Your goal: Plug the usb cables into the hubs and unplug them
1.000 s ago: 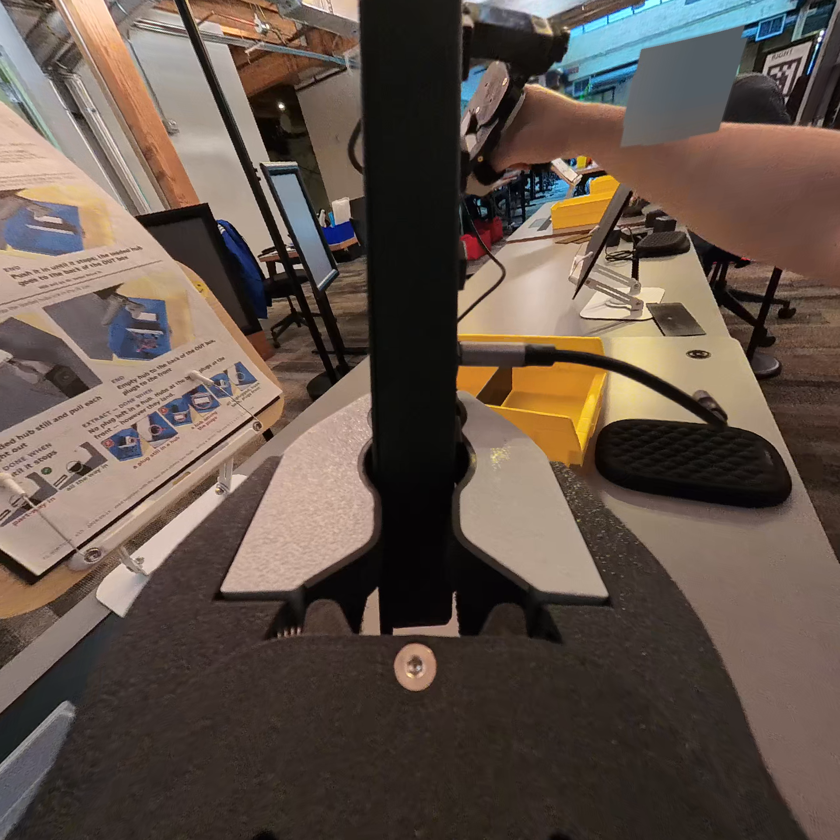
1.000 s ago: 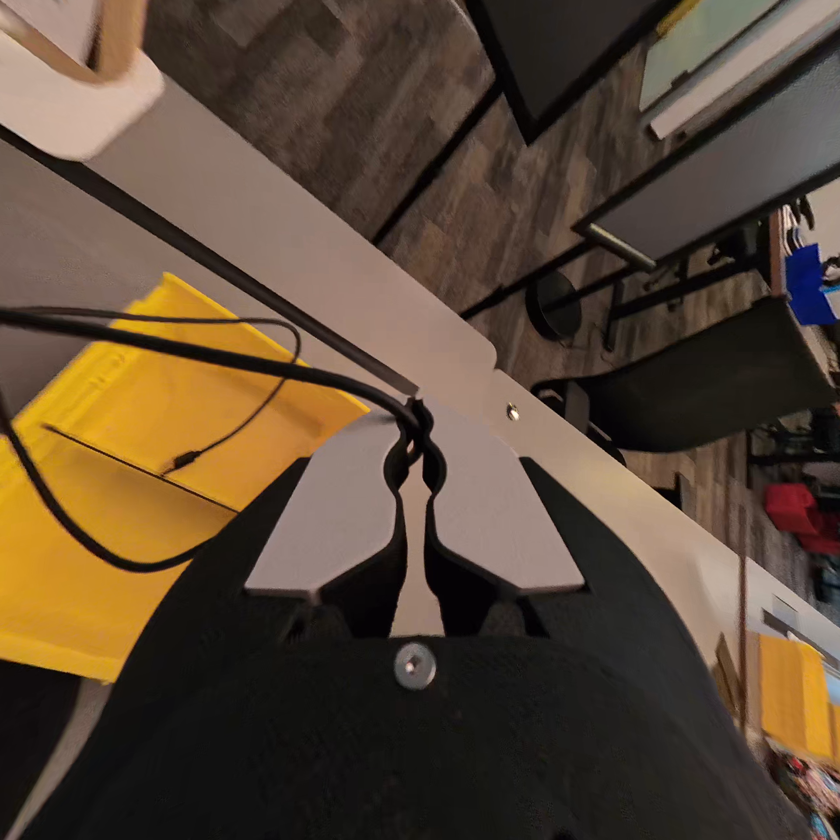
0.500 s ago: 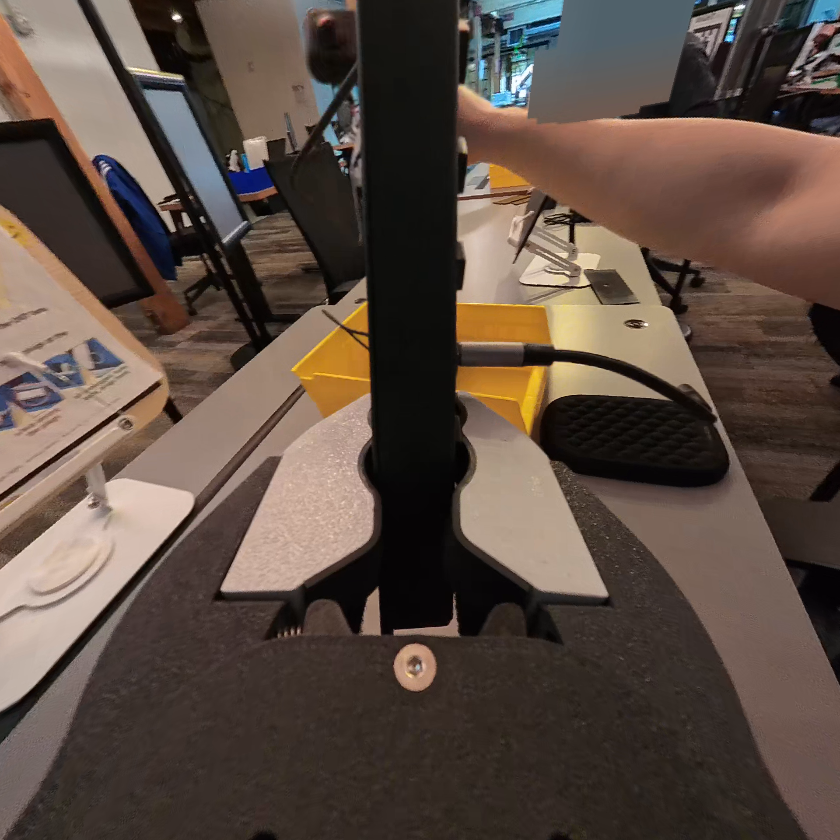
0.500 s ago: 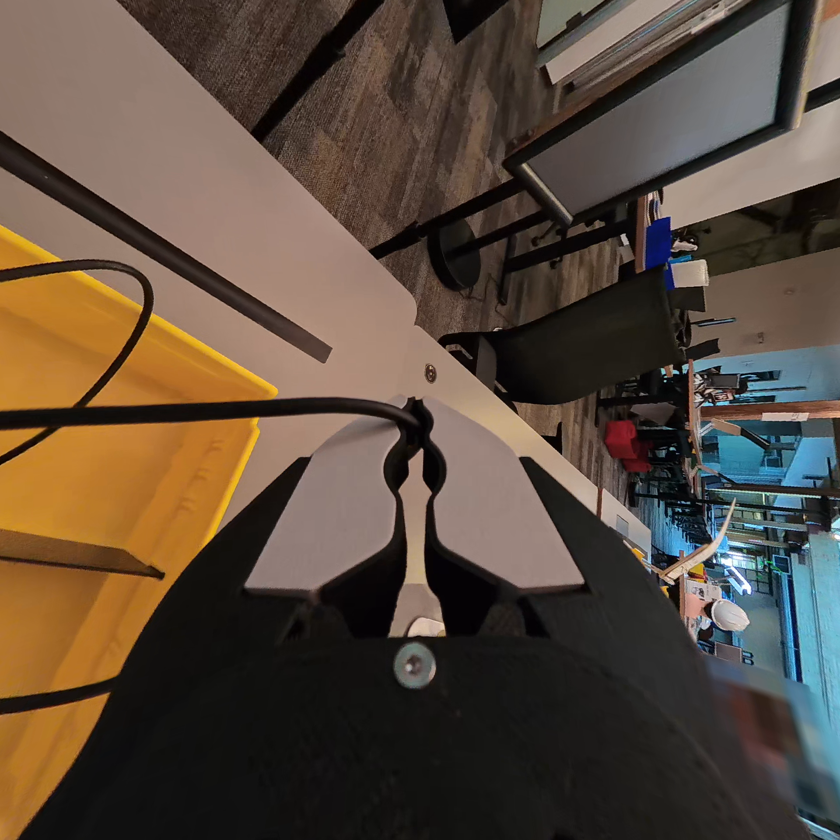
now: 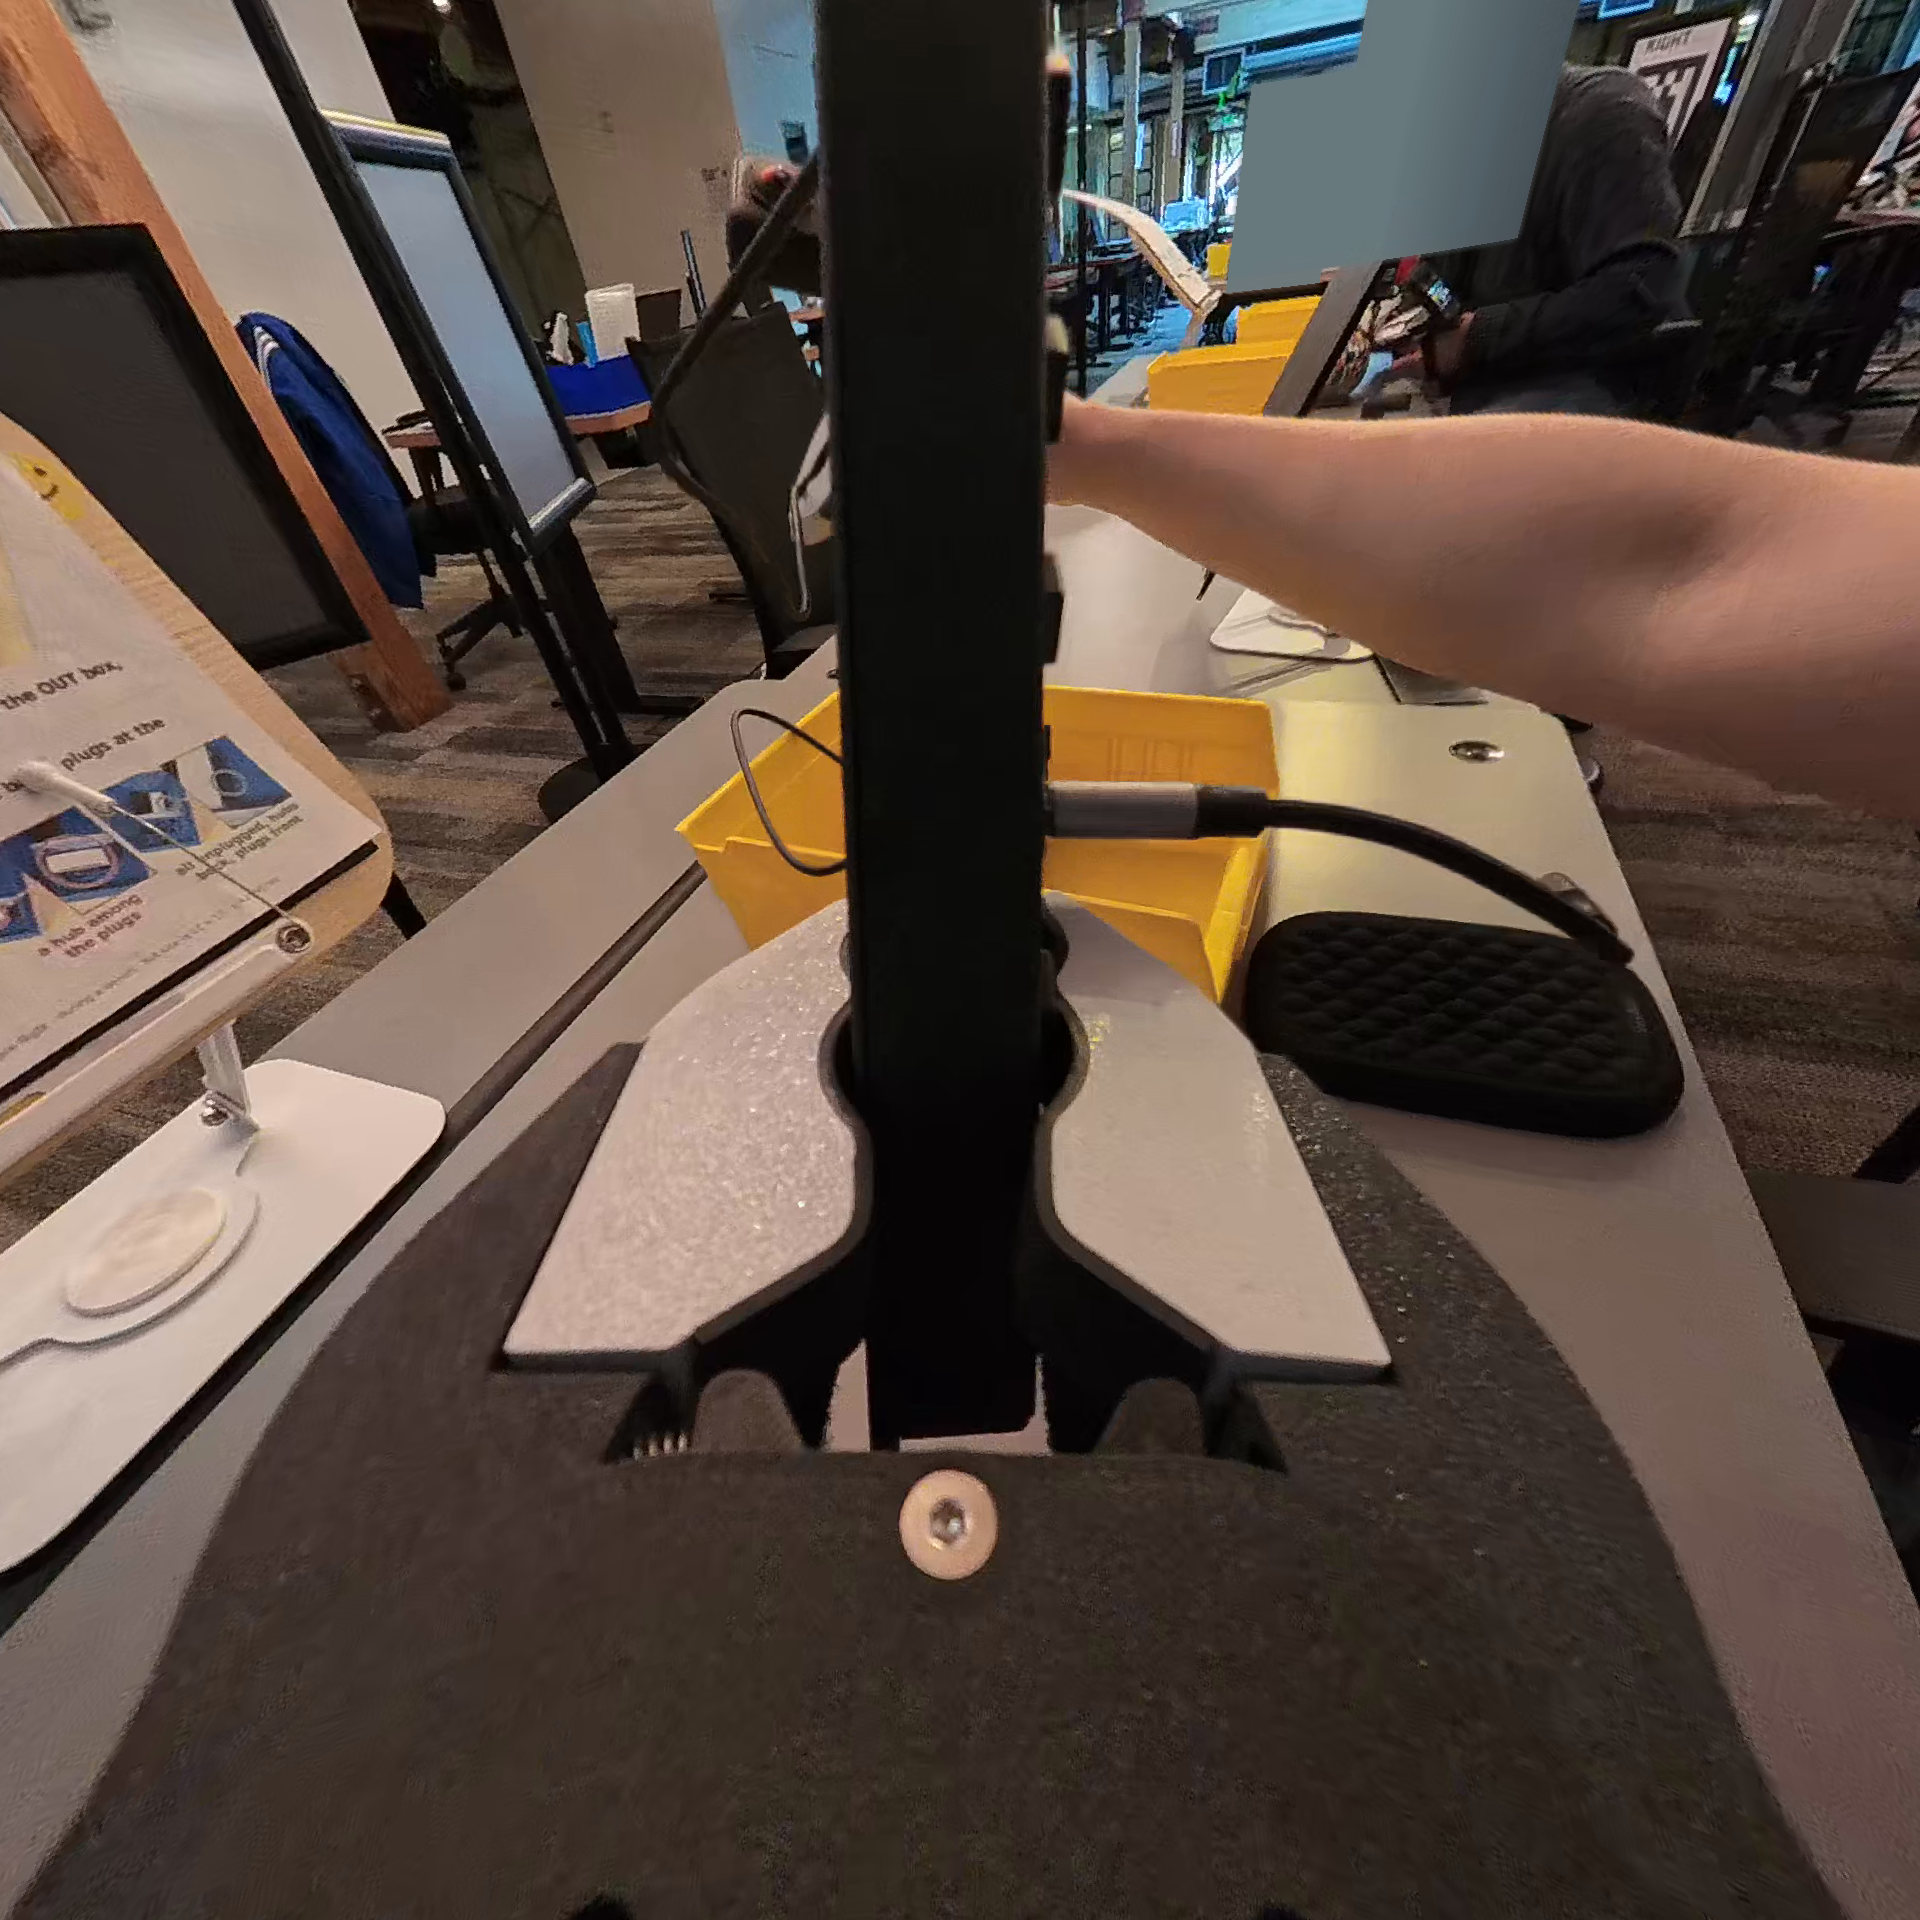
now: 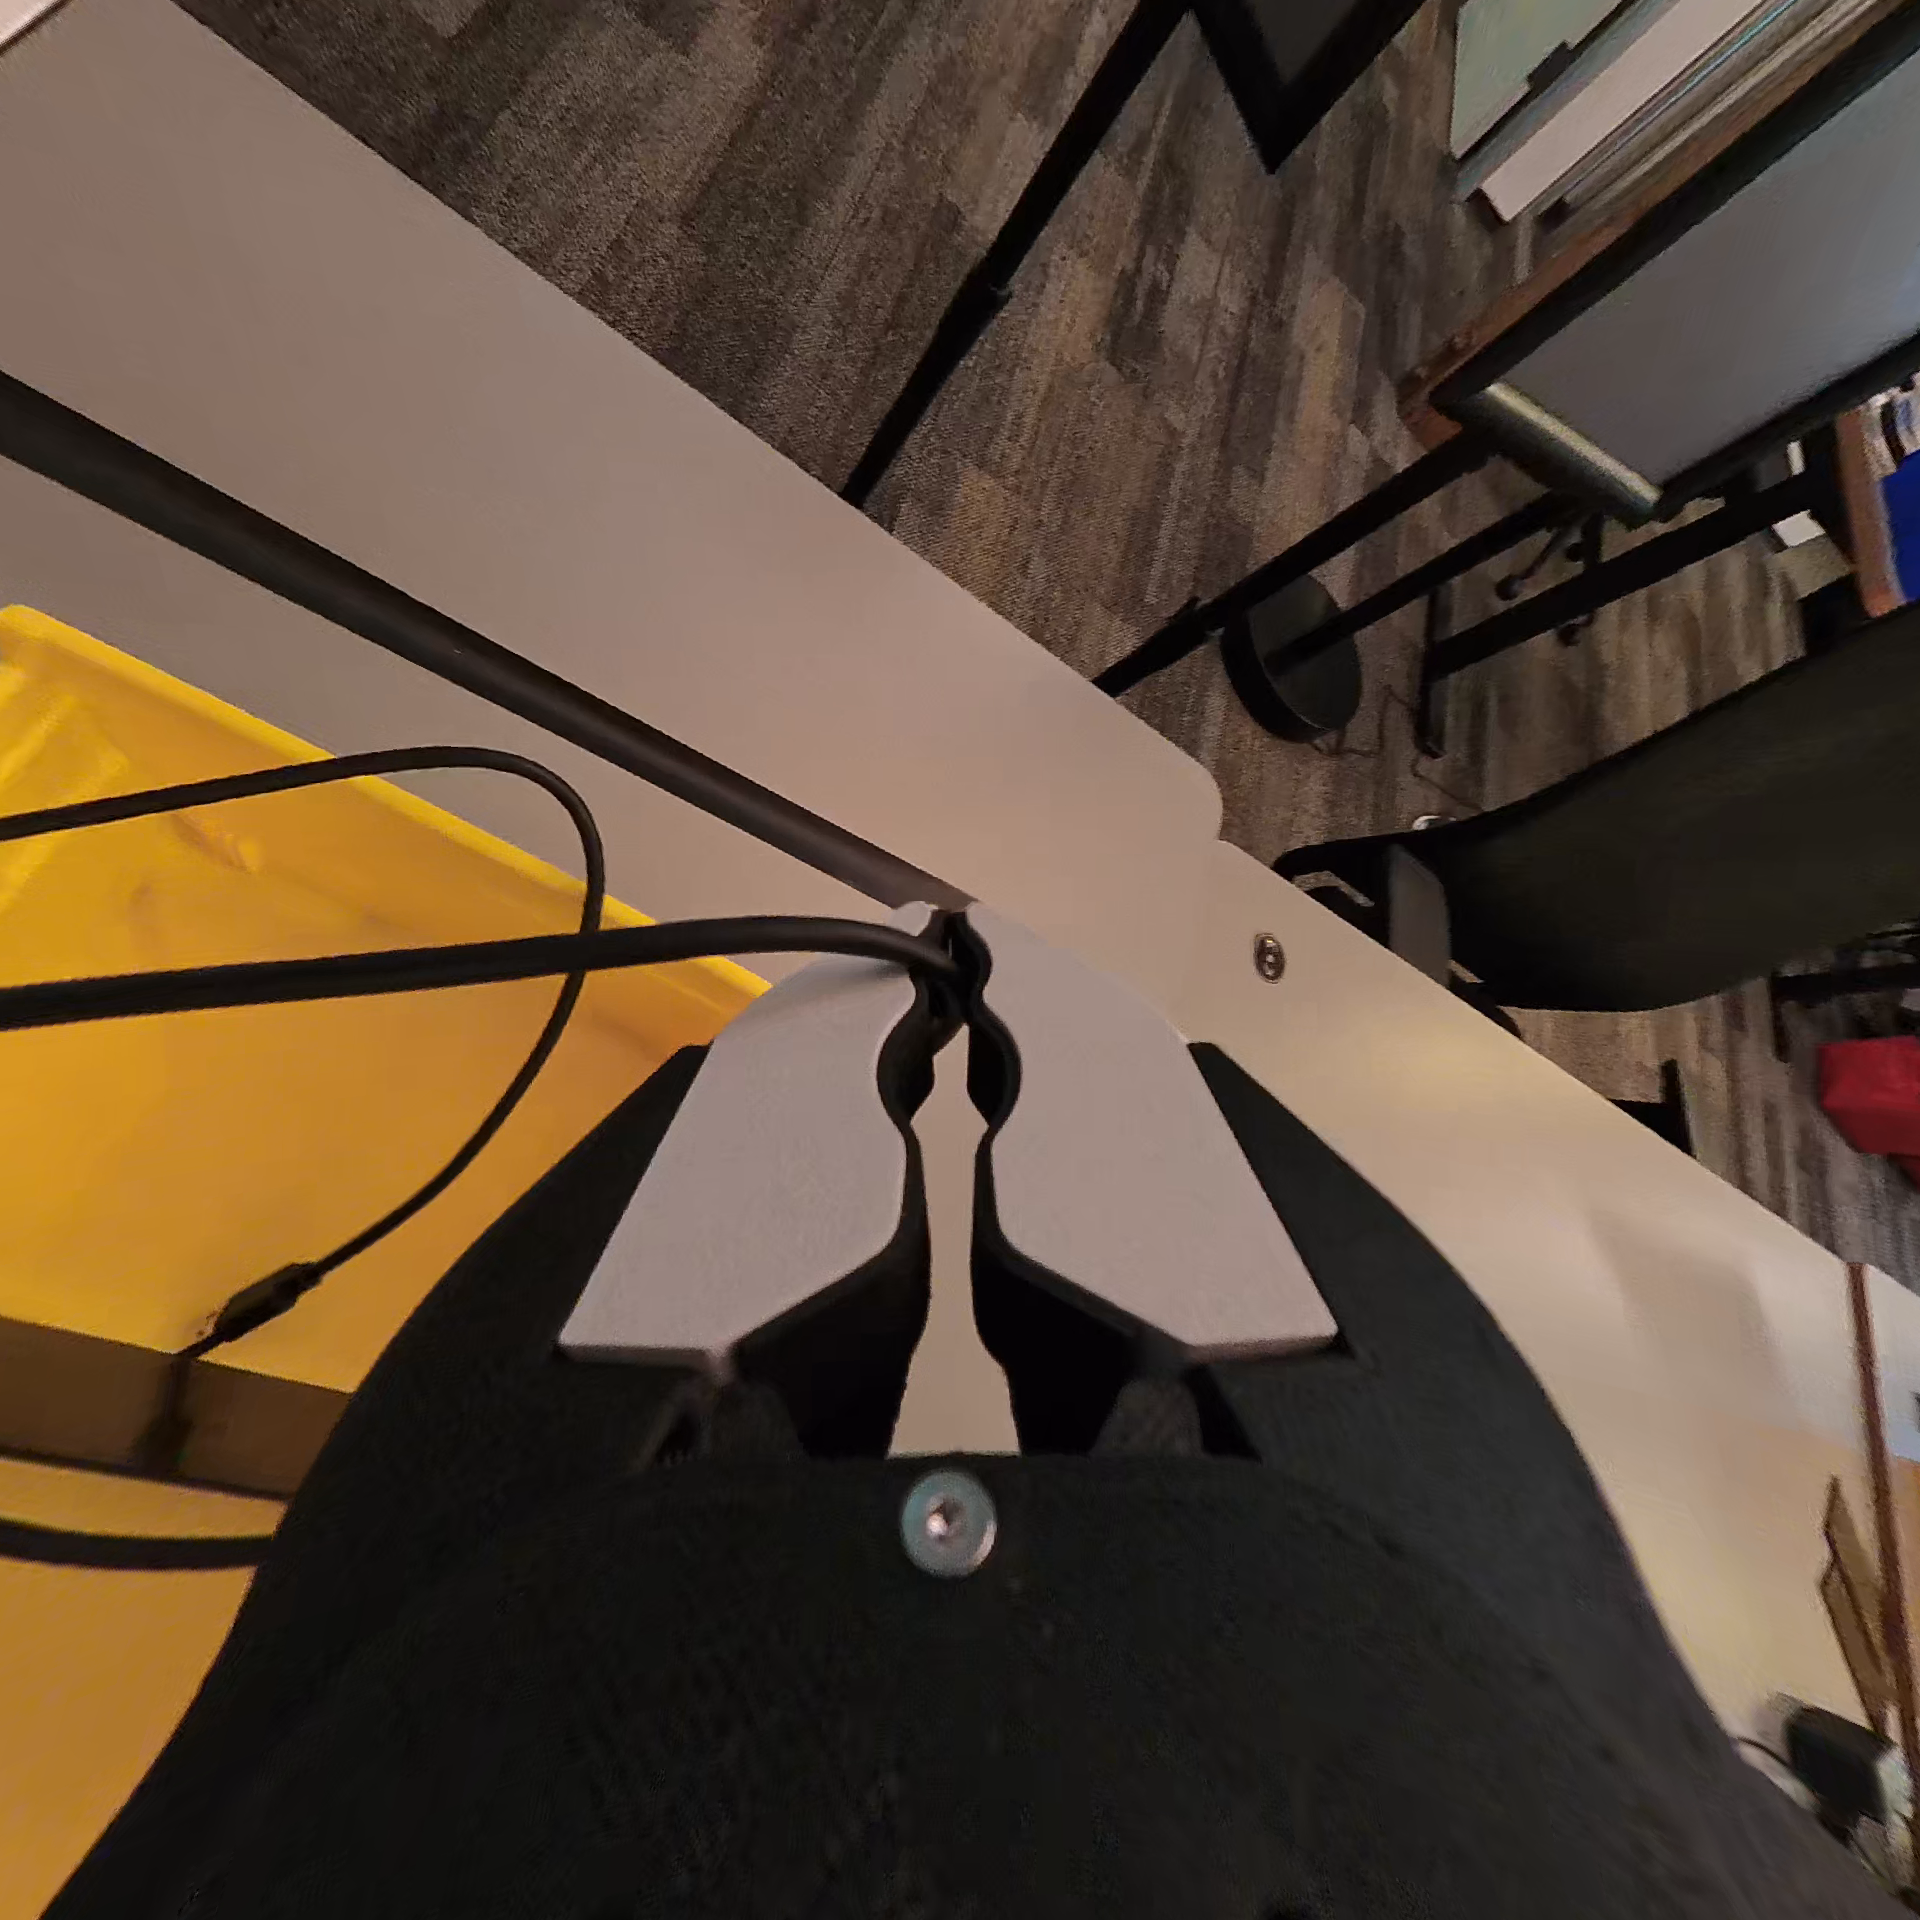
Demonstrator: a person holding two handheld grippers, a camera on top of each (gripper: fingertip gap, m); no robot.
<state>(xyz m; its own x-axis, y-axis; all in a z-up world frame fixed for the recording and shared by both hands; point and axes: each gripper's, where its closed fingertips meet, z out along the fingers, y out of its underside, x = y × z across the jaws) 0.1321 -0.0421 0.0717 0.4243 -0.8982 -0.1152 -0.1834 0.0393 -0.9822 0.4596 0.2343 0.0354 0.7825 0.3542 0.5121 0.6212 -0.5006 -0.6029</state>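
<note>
My left gripper (image 5: 943, 971) is shut on a long black hub (image 5: 935, 520) that stands upright between its fingers and runs out of the top of the view. A grey metal plug (image 5: 1122, 810) sits in the hub's right side, and its thick black cable (image 5: 1403, 842) arcs right over a black pad (image 5: 1455, 1029). My right gripper (image 6: 958, 951) is shut on a black cable (image 6: 468, 966) at its fingertips, and the cable runs off to the left. A thin black cable (image 6: 582, 935) with a small plug (image 6: 260, 1299) loops over the yellow bin (image 6: 208, 1143).
The yellow bin (image 5: 1153, 883) stands on the grey table (image 5: 1455, 1299) behind the hub. A person's forearm (image 5: 1455, 561) reaches across from the right, its hand hidden behind the hub. An instruction sheet on a white stand (image 5: 156, 831) is at the left. Floor and a chair (image 6: 1662, 883) lie past the table edge. The tips of one gripper are about 45 cm away from the tips of the other.
The left gripper, still holding the hub, has turned right, away from the instruction sheet. The forearm has dropped lower. The right gripper keeps its cable and has swung over the bin's edge.
</note>
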